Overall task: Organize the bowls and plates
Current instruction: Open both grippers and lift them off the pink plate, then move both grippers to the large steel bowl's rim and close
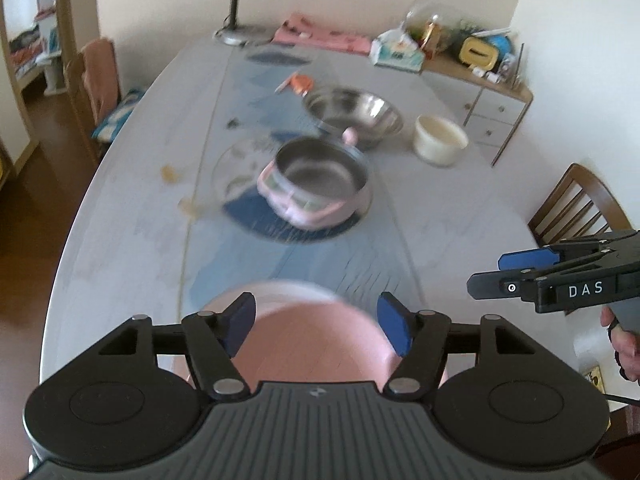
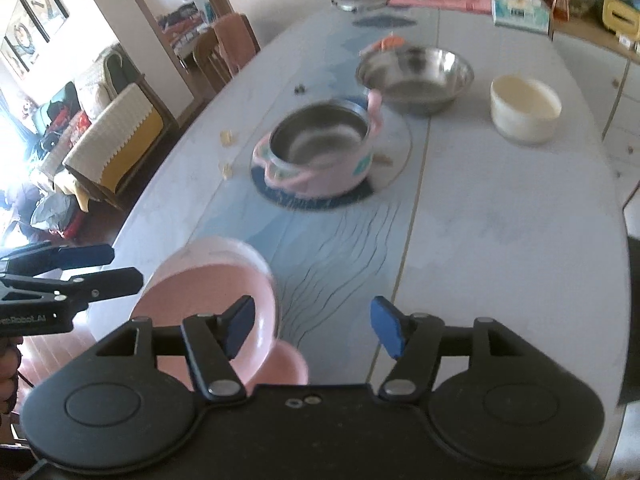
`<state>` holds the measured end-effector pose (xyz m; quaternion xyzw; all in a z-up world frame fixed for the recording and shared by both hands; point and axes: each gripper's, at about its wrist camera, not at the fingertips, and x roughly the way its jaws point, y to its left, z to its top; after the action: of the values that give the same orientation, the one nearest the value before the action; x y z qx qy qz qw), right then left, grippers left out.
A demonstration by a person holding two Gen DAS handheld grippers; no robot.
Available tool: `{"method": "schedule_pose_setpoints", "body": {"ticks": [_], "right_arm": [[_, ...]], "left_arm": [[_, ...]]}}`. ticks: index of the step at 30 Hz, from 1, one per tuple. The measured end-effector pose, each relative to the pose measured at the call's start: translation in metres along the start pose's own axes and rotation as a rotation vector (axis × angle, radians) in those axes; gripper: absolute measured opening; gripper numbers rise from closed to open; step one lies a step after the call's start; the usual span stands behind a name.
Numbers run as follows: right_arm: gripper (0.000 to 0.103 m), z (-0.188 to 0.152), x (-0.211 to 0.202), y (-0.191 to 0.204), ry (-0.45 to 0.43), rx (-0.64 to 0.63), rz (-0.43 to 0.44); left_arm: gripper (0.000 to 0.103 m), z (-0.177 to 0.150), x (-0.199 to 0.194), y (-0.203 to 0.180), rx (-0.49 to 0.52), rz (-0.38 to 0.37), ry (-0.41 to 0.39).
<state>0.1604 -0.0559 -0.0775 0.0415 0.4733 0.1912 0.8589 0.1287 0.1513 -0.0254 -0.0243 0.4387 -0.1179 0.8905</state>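
A pink bowl (image 1: 312,336) sits at the table's near edge, just under my open left gripper (image 1: 316,326); it shows tilted in the right wrist view (image 2: 208,292). My right gripper (image 2: 312,326) is open and empty, to the right of that bowl. Farther on the table stand a steel bowl in a pink handled holder (image 1: 320,180) (image 2: 320,152), a larger steel bowl (image 1: 354,114) (image 2: 416,76) and a white bowl (image 1: 440,140) (image 2: 524,108). A clear glass plate (image 1: 240,168) lies under the pink holder.
The oval table (image 1: 120,240) has a blue round mat (image 2: 312,200). A desk lamp (image 1: 240,32), pink cloth (image 1: 320,36) and tissue box (image 1: 396,54) sit at the far end. Chairs stand at left (image 1: 96,80) and right (image 1: 576,204). A sideboard (image 1: 492,100) is far right.
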Motion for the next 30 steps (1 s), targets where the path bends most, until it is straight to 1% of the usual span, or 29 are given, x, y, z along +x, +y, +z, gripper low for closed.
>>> {"method": "schedule_pose_setpoints", "body": {"ticks": [2,4,7,9,10,11,14,18,21,28,30], "right_arm": [[0.077,0.009,-0.007,-0.009,-0.029,-0.012,-0.009],[0.080,0.018,-0.013,-0.018,-0.056,-0.024,-0.019],[0.085,0.032,-0.020,-0.033,-0.089,-0.038,-0.031],[0.091,0.042,-0.025,-0.044,-0.108,-0.053,-0.041],[0.096,0.046,-0.027,-0.047,-0.117,-0.063,-0.049],[0.098,0.052,-0.029,-0.052,-0.131,-0.078,-0.058],[0.100,0.070,-0.033,-0.066,-0.154,-0.109,-0.069],[0.102,0.097,-0.033,-0.086,-0.183,-0.117,-0.084],[0.103,0.120,-0.025,-0.101,-0.186,-0.125,-0.091],[0.103,0.177,0.012,-0.130,-0.150,-0.121,-0.109],[0.103,0.194,0.027,-0.136,-0.141,-0.132,-0.136]], "left_arm": [[0.069,0.013,0.003,-0.013,0.015,-0.005,-0.023],[0.076,0.025,0.008,-0.026,0.027,-0.004,-0.045],[0.077,0.043,0.017,-0.043,0.042,0.002,-0.076],[0.077,0.055,0.024,-0.053,0.042,0.004,-0.086],[0.077,0.062,0.028,-0.057,0.041,0.002,-0.093],[0.077,0.068,0.031,-0.061,0.041,0.001,-0.100],[0.077,0.090,0.043,-0.072,0.037,0.013,-0.118],[0.078,0.123,0.060,-0.080,0.022,0.019,-0.144],[0.078,0.148,0.077,-0.083,0.029,0.046,-0.150],[0.078,0.205,0.126,-0.069,-0.013,0.095,-0.107],[0.078,0.219,0.142,-0.063,-0.024,0.115,-0.098]]}}
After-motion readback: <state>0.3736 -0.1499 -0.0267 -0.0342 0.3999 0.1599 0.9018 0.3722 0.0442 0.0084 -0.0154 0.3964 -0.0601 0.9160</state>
